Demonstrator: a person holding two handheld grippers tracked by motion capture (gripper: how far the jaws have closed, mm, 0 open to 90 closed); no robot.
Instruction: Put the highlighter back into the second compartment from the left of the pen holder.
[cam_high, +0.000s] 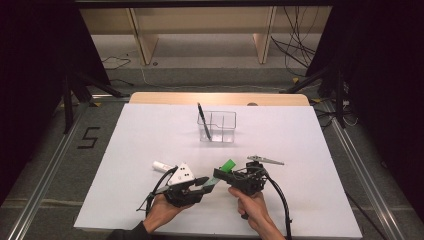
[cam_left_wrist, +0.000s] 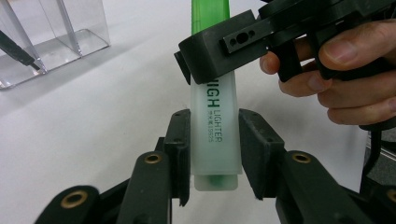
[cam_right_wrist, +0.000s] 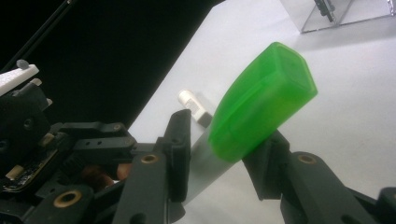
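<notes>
A highlighter (cam_high: 227, 165) with a green cap and a pale, translucent body hangs a little above the white table near its front edge, held between both grippers. In the left gripper view my left gripper (cam_left_wrist: 215, 128) is shut on the tail end of the highlighter (cam_left_wrist: 215, 112), whose print reads "HIGHLIGHTER". My left gripper (cam_high: 202, 180) comes in from the left. My right gripper (cam_high: 220, 174) comes in from the right and clamps the body just below the cap. In the right gripper view my right gripper (cam_right_wrist: 224, 135) has its pads against the body, with the green cap (cam_right_wrist: 264, 98) sticking out past them.
A clear acrylic organizer (cam_high: 227, 131) stands at mid-table with a black pen (cam_high: 202, 119) leaning in its left compartment. A small white tube (cam_high: 162, 165) lies left of the grippers. A grey metal clip (cam_high: 265, 160) lies to the right.
</notes>
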